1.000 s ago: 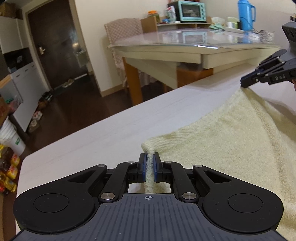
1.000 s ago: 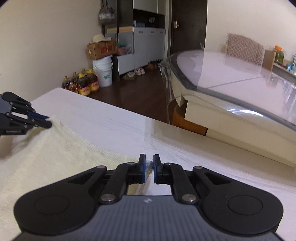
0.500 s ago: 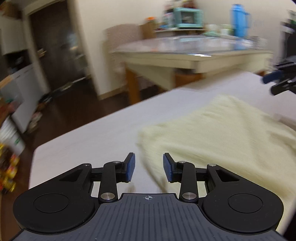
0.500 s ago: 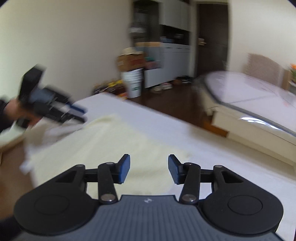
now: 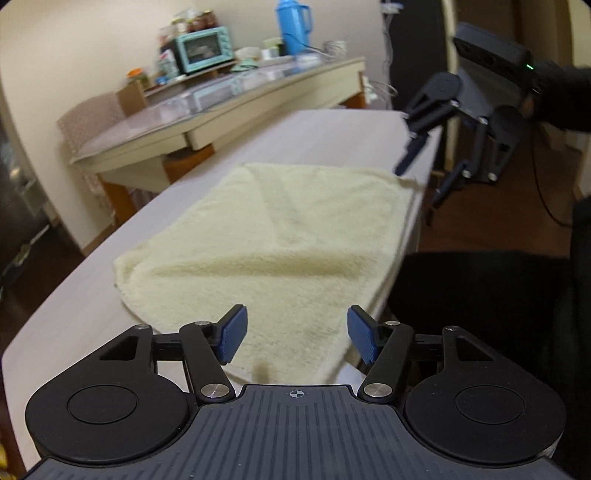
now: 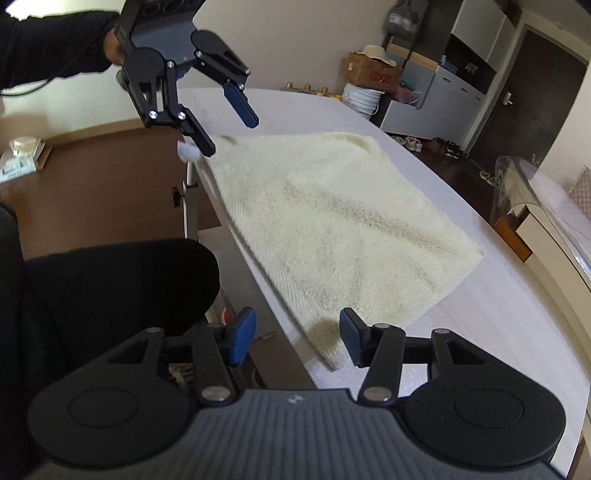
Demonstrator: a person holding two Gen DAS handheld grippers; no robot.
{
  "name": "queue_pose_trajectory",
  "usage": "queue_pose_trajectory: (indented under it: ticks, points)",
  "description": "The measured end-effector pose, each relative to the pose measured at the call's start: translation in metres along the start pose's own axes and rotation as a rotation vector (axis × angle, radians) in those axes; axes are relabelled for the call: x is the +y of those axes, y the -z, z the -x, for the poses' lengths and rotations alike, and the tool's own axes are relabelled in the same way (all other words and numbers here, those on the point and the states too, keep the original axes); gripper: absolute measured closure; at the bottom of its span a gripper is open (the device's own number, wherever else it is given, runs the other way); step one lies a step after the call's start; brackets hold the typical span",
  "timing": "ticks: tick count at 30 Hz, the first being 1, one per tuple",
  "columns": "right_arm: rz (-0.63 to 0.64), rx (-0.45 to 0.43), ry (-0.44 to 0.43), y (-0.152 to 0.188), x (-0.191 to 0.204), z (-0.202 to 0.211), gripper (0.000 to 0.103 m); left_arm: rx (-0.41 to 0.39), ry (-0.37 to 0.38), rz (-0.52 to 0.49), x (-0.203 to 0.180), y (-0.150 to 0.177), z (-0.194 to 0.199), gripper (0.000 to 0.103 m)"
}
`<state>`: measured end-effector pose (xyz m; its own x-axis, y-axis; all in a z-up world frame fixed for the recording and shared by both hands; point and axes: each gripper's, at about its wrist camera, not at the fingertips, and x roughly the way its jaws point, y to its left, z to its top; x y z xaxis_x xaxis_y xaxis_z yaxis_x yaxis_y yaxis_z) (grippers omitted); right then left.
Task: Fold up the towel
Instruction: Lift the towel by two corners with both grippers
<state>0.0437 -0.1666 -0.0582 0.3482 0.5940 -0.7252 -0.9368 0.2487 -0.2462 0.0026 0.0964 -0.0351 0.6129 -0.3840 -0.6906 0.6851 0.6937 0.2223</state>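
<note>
A cream towel (image 5: 280, 240) lies folded flat on the white table (image 5: 92, 325), its near edge along the table's front edge; it also shows in the right wrist view (image 6: 332, 229). My left gripper (image 5: 295, 339) is open and empty, above the towel's near left corner. It shows in the right wrist view (image 6: 227, 122) hovering over that corner. My right gripper (image 6: 297, 338) is open and empty, above the towel's near right corner. It shows in the left wrist view (image 5: 421, 173) just off the towel's far corner.
A glass-topped dining table (image 5: 207, 110) stands behind the white table, with a teal toaster oven (image 5: 203, 48) and a blue jug (image 5: 291, 26) on it. My dark-clothed lap (image 6: 110, 288) is at the table's front edge. Cabinets, boxes and bottles (image 6: 373, 74) line the far wall.
Both grippers were shut on the towel's corners at the far side. They let go, opened wide and pulled back to the near edge. The towel now lies folded flat.
</note>
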Motion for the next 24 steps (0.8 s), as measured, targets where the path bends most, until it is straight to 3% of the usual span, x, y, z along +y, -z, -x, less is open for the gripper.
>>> queue_pose_trajectory:
  ticks: [4, 10, 12, 17, 21, 24]
  points:
    - [0.05, 0.044, 0.02, 0.002, 0.005, -0.009, 0.043, 0.034, 0.011, -0.069, -0.014, 0.006, -0.002, 0.035]
    - [0.034, 0.04, 0.027, 0.009, 0.013, -0.006, 0.043, 0.085, 0.027, -0.171, -0.035, 0.015, -0.004, 0.037]
    - [0.036, 0.041, 0.029, 0.01, 0.015, -0.003, 0.043, 0.087, 0.026, -0.157, -0.037, 0.017, 0.0, 0.037]
    - [0.039, 0.043, 0.048, 0.01, 0.016, 0.003, 0.057, 0.093, 0.009, -0.142, -0.038, 0.018, 0.008, 0.055]
    - [0.068, 0.046, 0.095, 0.008, 0.017, 0.004, 0.071, 0.093, -0.023, -0.136, -0.033, 0.015, 0.01, 0.086]
    - [0.099, 0.044, 0.129, 0.009, 0.019, 0.006, 0.087, 0.099, -0.031, -0.135, -0.031, 0.012, 0.01, 0.091]
